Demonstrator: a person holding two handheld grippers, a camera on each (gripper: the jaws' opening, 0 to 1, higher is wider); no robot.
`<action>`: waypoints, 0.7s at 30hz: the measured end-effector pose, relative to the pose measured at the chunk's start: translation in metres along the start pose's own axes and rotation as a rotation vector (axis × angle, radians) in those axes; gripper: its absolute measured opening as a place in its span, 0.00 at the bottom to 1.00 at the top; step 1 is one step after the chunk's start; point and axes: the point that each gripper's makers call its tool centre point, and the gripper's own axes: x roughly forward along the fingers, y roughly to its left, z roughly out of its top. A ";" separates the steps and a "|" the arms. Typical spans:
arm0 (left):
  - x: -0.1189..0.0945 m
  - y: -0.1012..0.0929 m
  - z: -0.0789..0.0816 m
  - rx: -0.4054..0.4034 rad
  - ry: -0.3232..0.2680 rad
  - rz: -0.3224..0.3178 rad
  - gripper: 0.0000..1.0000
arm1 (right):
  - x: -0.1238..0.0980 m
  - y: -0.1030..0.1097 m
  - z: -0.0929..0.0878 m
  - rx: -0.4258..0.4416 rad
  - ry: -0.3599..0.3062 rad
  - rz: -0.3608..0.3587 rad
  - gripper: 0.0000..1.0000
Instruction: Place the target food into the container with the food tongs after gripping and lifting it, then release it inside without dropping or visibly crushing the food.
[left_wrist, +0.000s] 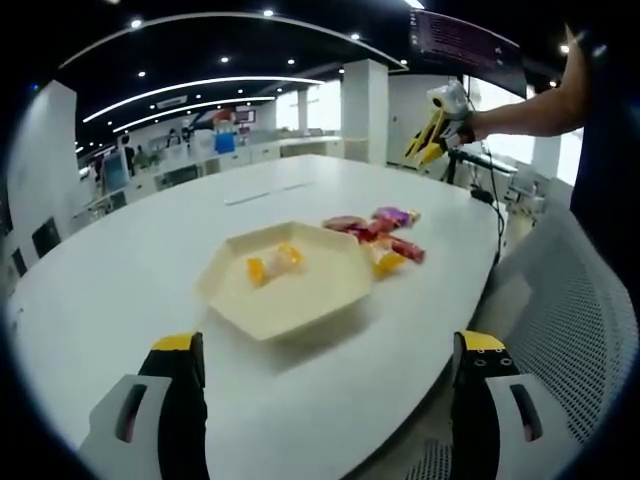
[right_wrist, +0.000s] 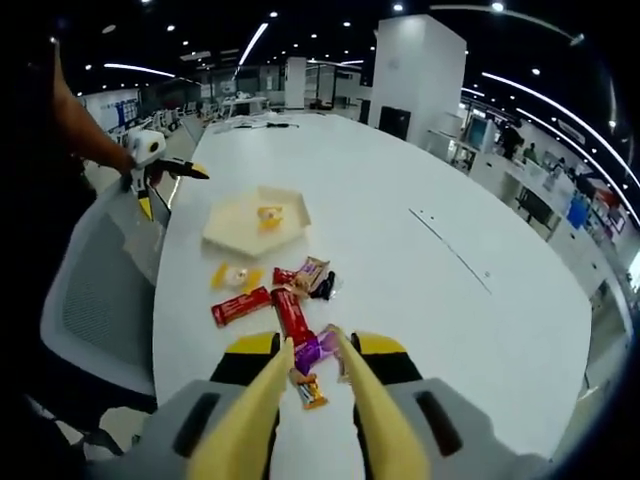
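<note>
Tongs (right_wrist: 318, 375) in right claw (right_wrist: 312, 372) sit parted over purple snack (right_wrist: 312, 350) on bench (right_wrist: 420, 190), nothing pinched yet; left claw (left_wrist: 330, 390) released near tray (left_wrist: 290, 285) w/ candy inside; close gently on wrapper mid, lift straight, carry to tray.

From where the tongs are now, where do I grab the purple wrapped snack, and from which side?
Grip the purple snack across its short width at mid-body, coming straight down from above. It lies flat on the table between the tong tips, with a red bar close alongside, so a side approach would likely nudge that.
</note>
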 end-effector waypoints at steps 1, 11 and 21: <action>0.000 0.000 -0.001 -0.001 0.004 0.000 0.99 | 0.001 0.000 -0.002 0.002 0.001 -0.001 0.27; 0.001 -0.003 -0.001 0.001 0.010 -0.004 0.99 | 0.015 0.006 -0.024 0.022 0.015 0.012 0.27; 0.002 -0.003 -0.003 -0.004 0.021 -0.008 0.99 | 0.028 0.007 -0.044 0.031 0.047 0.018 0.27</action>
